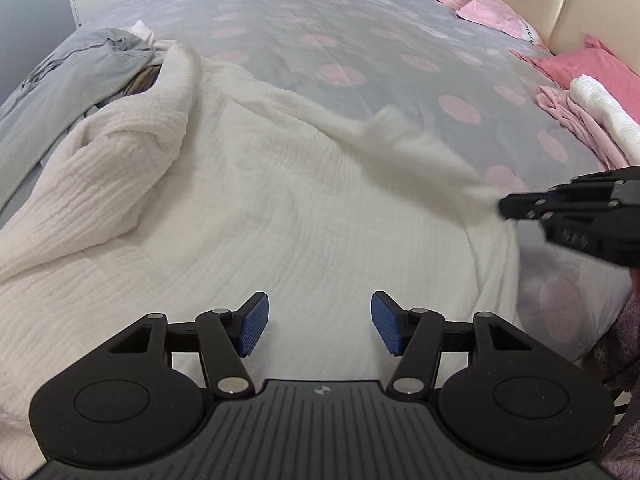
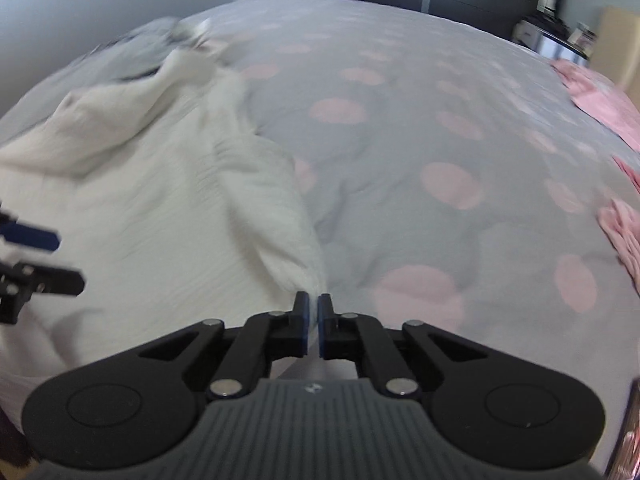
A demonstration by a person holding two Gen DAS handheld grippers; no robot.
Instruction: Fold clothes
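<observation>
- The right gripper (image 2: 314,320) had its jaws pressed together on a corner of the white crinkled garment (image 2: 160,220); a thin strip of cloth showed between the blue pads (image 2: 305,324).
- From that pinch a blurred fold of the garment ran up and away toward the far left of the bed.
- The left gripper (image 1: 318,320) hovered over the near part of the white crinkled garment (image 1: 240,220) with its jaws spread apart and nothing between the blue pads (image 1: 254,328).
- In the left wrist view the right gripper (image 1: 516,208) came in from the right edge, at the garment's right border, where the cloth was lifted and smeared by motion.
- In the right wrist view the left gripper (image 2: 36,256) showed at the left edge, above the cloth.
- The garment lay spread over the near left portion of the grey bedspread with pink dots (image 1: 360,40), bunched into thick folds at its far left.
- A grey garment (image 1: 80,64) lay crumpled just beyond those folds.
- Pink clothes (image 1: 576,120) and a white folded piece (image 1: 604,108) sat at the right edge, near a pink pillow (image 1: 588,64) by the cream headboard (image 1: 580,8).
</observation>
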